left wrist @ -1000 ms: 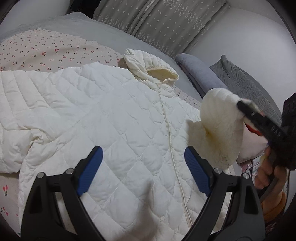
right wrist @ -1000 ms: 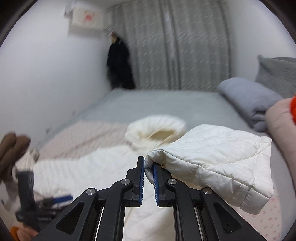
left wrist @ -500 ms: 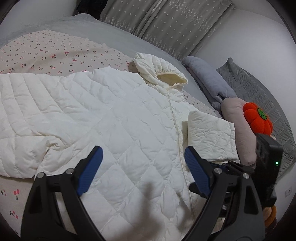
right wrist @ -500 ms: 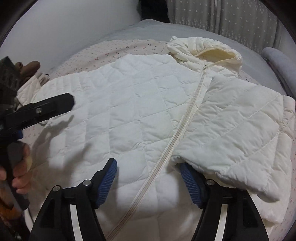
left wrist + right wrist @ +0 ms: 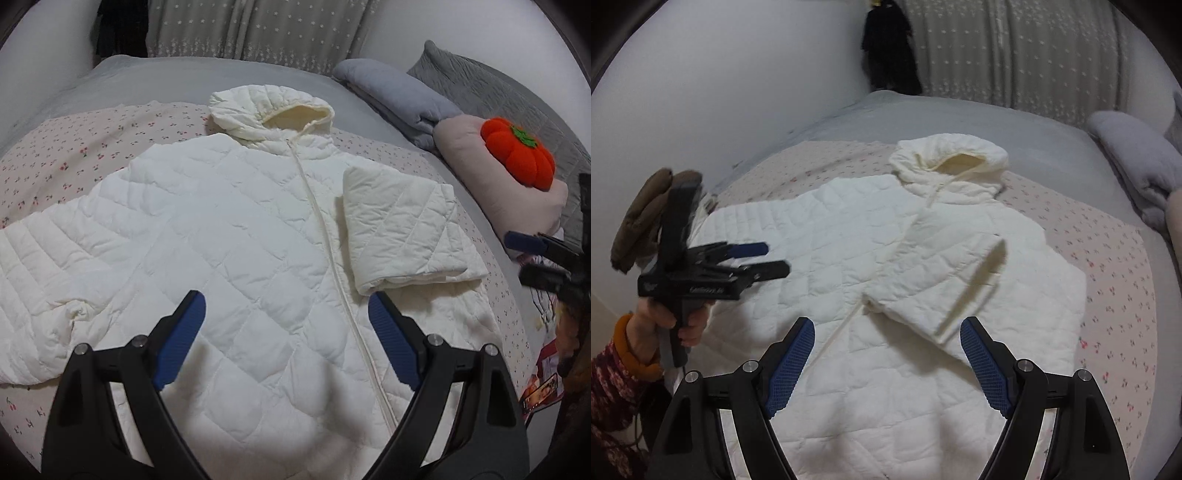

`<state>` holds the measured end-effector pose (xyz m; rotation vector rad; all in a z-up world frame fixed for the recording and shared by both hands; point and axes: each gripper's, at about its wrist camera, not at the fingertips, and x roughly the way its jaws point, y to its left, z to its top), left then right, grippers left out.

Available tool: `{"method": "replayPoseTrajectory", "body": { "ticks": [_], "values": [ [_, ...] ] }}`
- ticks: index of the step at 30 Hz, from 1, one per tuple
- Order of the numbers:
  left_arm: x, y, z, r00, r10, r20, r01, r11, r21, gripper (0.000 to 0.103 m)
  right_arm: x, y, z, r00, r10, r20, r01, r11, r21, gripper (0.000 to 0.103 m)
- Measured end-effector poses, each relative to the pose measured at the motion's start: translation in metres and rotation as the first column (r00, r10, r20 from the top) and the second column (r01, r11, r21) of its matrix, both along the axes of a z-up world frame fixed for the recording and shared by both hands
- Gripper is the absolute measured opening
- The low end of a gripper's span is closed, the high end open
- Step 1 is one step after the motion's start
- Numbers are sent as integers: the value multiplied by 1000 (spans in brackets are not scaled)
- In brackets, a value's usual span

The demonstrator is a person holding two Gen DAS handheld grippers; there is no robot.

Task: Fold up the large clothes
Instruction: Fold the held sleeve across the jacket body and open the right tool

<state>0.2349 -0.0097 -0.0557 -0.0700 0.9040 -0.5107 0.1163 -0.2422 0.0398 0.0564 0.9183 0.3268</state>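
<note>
Jacket: white quilted hooded jacket [image 5: 240,236] flat on the cherry-print bed sheet [image 5: 74,147], centre frame, right sleeve [image 5: 402,232] folded across front.
Left gripper [image 5: 286,339]: fingers wide apart, empty.
Right gripper [image 5: 886,365]: fingers spread, holding nothing.

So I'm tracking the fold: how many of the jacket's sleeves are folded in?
1. The right-side sleeve lies folded across the jacket beside the zipper. The other sleeve is spread out flat on the bedsheet.
</note>
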Motion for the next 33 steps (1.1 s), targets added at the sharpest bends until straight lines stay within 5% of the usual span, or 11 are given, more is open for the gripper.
{"method": "replayPoseTrajectory", "body": {
  "ticks": [8, 14, 19, 25, 29, 33],
  "values": [
    [-1, -21, -3, 999, -42, -23, 42, 999, 8, 90, 70, -35, -53, 972, -107, -211, 161, 953, 257, 83],
    [-1, -21, -12, 997, -63, -34, 63, 998, 6, 90, 97, 22, -25, 984, 43, -173, 34, 906, 421, 81],
    [-1, -19, -12, 997, -72, -40, 71, 996, -49, 90, 94, 74, 25, 981, 178, -75, -131, 898, 421, 81],
    [0, -35, -14, 996, -88, -20, 86, 995, -49, 90, 82, 80, 53, 981, 193, -28, -171, 919, 357, 81],
    [16, -12, -19, 997, -27, -75, 18, 993, -117, 90, 76, 41, 34, 993, 97, -70, -76, 964, 253, 81],
    [38, 17, -20, 995, 67, -81, -74, 993, -96, 90, 78, -27, 0, 987, -72, -144, 98, 978, 186, 81]
  ]
}}
